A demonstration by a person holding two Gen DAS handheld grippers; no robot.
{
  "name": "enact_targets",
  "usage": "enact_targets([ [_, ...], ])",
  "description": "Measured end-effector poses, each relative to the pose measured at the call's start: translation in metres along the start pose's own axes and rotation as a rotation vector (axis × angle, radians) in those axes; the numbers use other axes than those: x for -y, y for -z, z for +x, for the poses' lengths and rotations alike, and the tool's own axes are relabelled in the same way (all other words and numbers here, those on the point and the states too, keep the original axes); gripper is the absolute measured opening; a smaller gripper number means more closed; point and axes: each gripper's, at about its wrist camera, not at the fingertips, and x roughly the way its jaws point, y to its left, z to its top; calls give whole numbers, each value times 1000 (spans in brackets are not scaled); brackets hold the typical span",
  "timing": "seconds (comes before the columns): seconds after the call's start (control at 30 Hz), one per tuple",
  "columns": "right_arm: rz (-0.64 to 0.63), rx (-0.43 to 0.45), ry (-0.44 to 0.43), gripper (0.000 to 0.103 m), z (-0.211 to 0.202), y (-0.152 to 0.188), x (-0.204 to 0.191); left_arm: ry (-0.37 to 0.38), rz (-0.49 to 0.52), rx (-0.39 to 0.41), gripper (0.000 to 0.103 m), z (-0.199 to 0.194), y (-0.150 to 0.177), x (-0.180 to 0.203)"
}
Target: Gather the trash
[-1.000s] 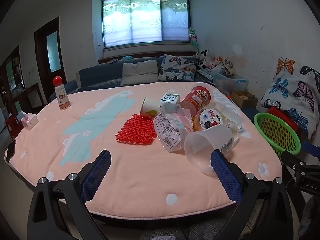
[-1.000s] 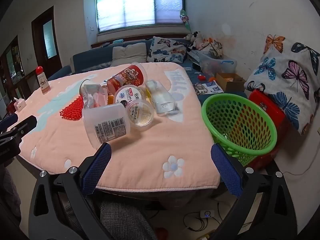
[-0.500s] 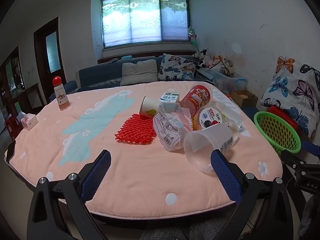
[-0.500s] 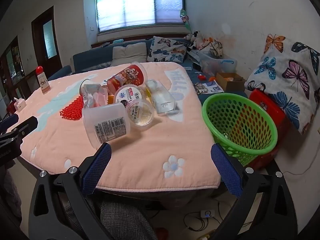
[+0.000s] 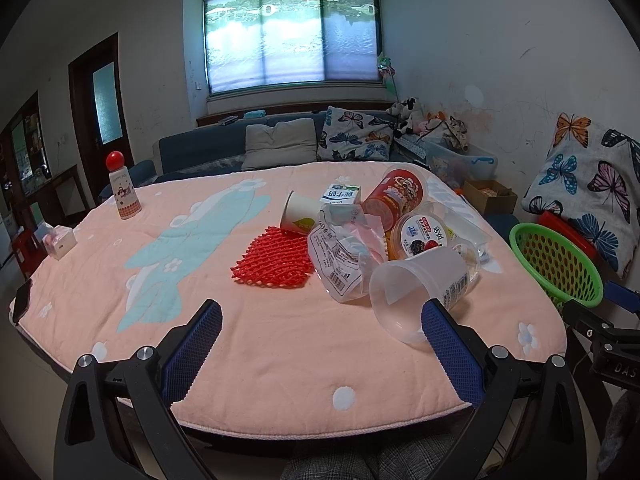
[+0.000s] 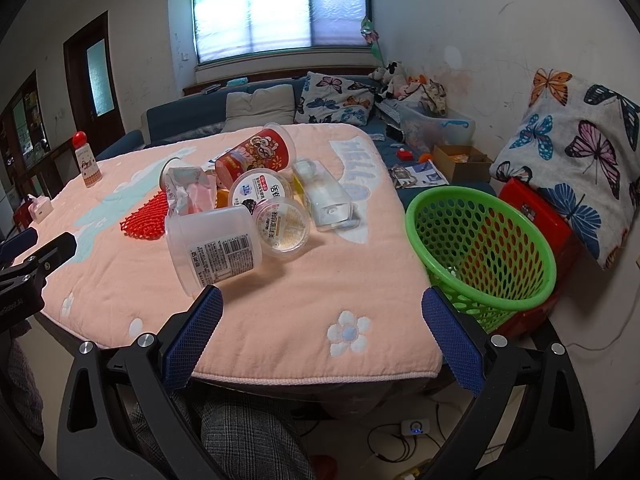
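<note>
A heap of trash lies on the pink table cloth (image 5: 248, 344): a clear plastic cup (image 5: 420, 292) on its side, a red foam net (image 5: 276, 260), a crumpled clear wrapper (image 5: 340, 256), a paper cup (image 5: 300, 216), a milk carton (image 5: 340, 196), a red tub (image 5: 396, 196) and yogurt cups (image 6: 284, 226). The green basket (image 6: 484, 248) stands off the table's right edge. My left gripper (image 5: 320, 344) is open and empty above the near table edge. My right gripper (image 6: 320, 328) is open and empty, also at the near edge, left of the basket.
A red-capped bottle (image 5: 122, 188) and a small tissue box (image 5: 58, 240) stand at the table's far left. A phone (image 5: 22, 300) lies at the left edge. A red stool (image 6: 536, 216) is behind the basket. A sofa with cushions (image 5: 280, 144) is beyond the table.
</note>
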Motion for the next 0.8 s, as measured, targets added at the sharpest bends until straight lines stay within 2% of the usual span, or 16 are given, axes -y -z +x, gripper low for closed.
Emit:
enact_targets([
  [0.8, -4, 2, 1, 99, 0, -1, -1, 1, 2, 0, 97, 0, -5, -13],
])
